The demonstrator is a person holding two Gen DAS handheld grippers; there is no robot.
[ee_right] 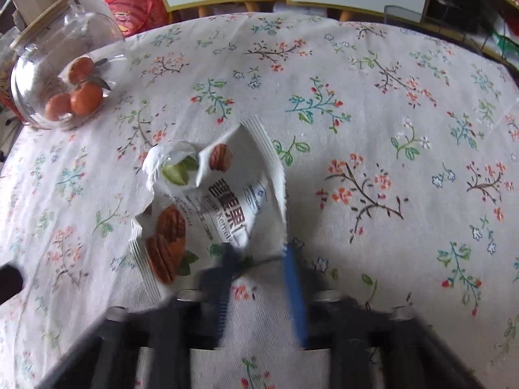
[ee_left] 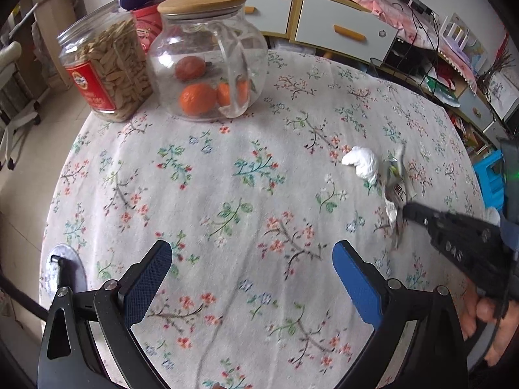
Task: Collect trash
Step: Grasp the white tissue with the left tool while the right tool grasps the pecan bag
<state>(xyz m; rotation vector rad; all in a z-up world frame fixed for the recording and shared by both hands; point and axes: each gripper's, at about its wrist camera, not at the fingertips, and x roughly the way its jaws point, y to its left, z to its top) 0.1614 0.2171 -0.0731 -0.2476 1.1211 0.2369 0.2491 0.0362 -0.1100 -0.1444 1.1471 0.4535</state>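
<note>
A crumpled white snack wrapper point(ee_right: 227, 194) printed with pecans lies on the flowered tablecloth point(ee_right: 356, 113), with a wad of white tissue point(ee_right: 159, 159) touching its far left corner. My right gripper point(ee_right: 258, 259) is blurred at the wrapper's near edge, a blue finger point(ee_right: 293, 278) on either side of that edge. In the left wrist view the right gripper point(ee_left: 405, 210) comes to a narrow tip pinched on the wrapper point(ee_left: 397, 181), beside the tissue point(ee_left: 361, 162). My left gripper point(ee_left: 253, 249) stands open over bare cloth, well to the left of the trash, holding nothing.
A glass jar point(ee_left: 207, 64) with a wooden lid and oranges inside stands at the table's far left, next to a plastic jar of seeds point(ee_left: 103, 71). A round metal piece point(ee_left: 66, 269) sits at the near left edge. White drawers point(ee_left: 343, 29) lie beyond. A hand point(ee_left: 486, 317) grips the right tool.
</note>
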